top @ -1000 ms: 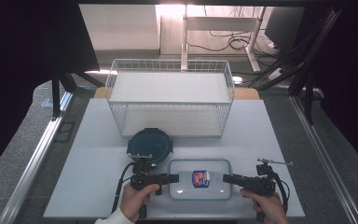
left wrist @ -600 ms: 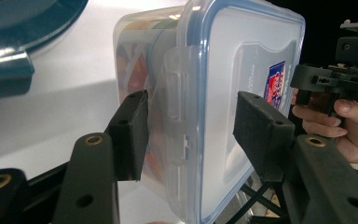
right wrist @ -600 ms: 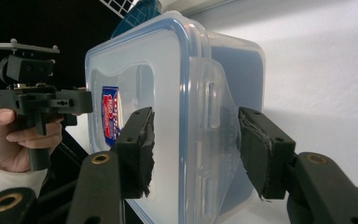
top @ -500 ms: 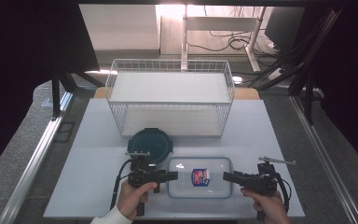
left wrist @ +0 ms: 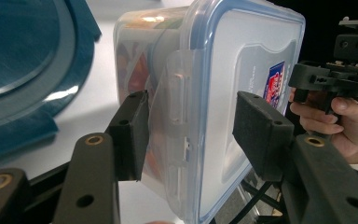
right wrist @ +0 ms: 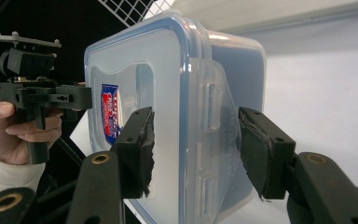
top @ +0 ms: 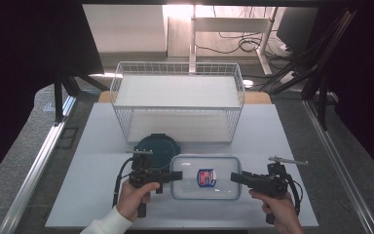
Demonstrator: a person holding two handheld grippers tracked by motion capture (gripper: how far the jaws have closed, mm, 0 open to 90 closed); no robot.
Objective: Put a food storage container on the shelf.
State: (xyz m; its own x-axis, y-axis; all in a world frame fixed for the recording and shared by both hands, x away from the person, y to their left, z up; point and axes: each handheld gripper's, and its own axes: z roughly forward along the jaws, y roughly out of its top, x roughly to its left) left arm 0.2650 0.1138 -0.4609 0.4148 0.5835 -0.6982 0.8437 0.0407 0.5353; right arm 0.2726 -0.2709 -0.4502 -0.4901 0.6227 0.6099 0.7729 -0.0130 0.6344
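Note:
A clear plastic container (top: 204,176) with a blue-rimmed lid and a red and blue sticker lies near the table's front edge. Reddish contents show through its wall (left wrist: 135,70). My left gripper (top: 175,175) points at its left end and my right gripper (top: 233,177) at its right end. In the left gripper view the left gripper (left wrist: 193,126) is open, its jaws straddling the end latch flap (left wrist: 175,102). In the right gripper view the right gripper (right wrist: 198,144) is open too, one jaw over the lid and one beside the other latch flap (right wrist: 214,112).
A dark teal round lid (top: 156,147) lies on the table just behind the container's left corner. A white wire basket (top: 177,100) stands at the middle back. The white table top (top: 272,131) has bare room to the right and left.
The container and both grippers have shifted slightly away from the table's near edge. Both grippers stay at the container's ends.

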